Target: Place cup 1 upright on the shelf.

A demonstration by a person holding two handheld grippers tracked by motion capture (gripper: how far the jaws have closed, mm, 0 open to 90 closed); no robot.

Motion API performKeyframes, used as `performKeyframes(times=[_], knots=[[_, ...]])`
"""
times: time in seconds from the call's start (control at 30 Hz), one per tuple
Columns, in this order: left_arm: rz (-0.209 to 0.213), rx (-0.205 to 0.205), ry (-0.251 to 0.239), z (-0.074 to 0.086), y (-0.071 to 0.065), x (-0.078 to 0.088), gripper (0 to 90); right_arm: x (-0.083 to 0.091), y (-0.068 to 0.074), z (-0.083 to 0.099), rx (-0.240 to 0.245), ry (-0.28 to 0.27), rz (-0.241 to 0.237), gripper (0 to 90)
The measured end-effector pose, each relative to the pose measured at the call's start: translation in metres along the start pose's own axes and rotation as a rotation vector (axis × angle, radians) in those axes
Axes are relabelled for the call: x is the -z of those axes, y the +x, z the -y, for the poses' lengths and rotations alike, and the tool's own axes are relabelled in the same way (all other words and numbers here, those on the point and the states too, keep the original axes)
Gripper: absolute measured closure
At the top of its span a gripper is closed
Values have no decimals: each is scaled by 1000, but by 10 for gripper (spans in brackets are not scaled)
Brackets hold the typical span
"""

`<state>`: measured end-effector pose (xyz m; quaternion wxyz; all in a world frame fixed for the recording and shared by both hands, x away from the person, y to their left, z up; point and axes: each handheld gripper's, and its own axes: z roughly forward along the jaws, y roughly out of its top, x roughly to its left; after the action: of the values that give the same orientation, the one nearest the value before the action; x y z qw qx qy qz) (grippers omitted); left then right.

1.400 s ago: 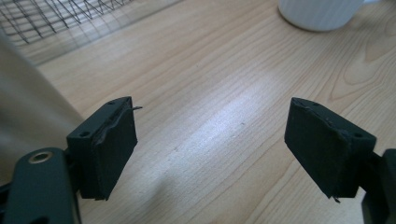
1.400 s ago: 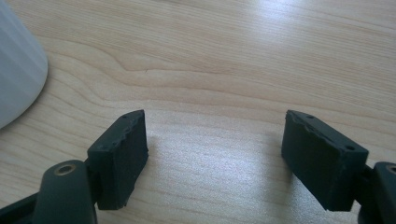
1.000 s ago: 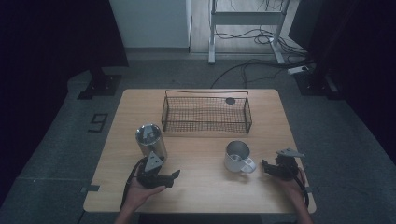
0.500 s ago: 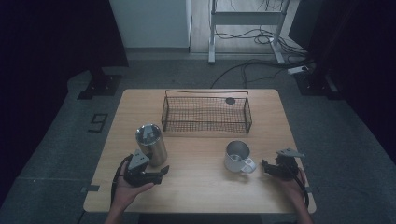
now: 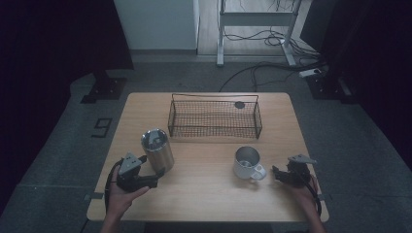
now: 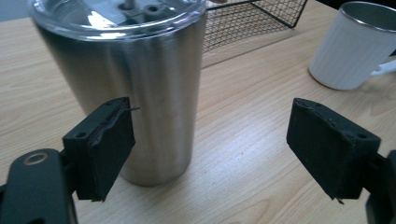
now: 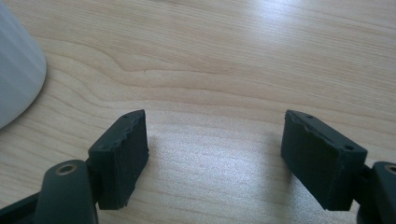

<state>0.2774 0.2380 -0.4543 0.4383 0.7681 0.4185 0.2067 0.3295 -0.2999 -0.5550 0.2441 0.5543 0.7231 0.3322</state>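
A steel tumbler (image 5: pixel 157 149) with a clear lid stands at the table's front left. My left gripper (image 5: pixel 151 178) sits just in front of it, pointing right. In the left gripper view the tumbler (image 6: pixel 135 84) rises right behind the left pad (image 6: pixel 105 144). The jaws have just been opening and nothing lies between them. My left gripper (image 6: pixel 208 123) is open over bare wood. A white ribbed mug (image 5: pixel 247 163) stands at the front right, also seen as the mug (image 6: pixel 355 46). My right gripper (image 5: pixel 277 174) is open just right of the mug's handle. In its own view my right gripper (image 7: pixel 212 135) has only wood between its pads.
A black wire basket (image 5: pixel 214 116) stands at the back middle of the table (image 5: pixel 204 194), with a small dark round thing (image 5: pixel 239 104) at its far right end. The mug's side (image 7: pixel 16 70) shows at the left of the right gripper view.
My left hand has carried its gripper leftward, from the table's front middle to just beside the tumbler's base. The right hand, mug, tumbler and basket have stayed put.
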Motion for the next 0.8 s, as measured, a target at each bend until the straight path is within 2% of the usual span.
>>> performKeyframes(times=[0.43, 0.8], knots=[[-67, 58, 21, 8, 18, -6, 120, 0, 0, 0, -1, 0, 1, 232], [-74, 87, 33, 11, 28, -13, 114, 0, 0, 0, -1, 0, 1, 233]])
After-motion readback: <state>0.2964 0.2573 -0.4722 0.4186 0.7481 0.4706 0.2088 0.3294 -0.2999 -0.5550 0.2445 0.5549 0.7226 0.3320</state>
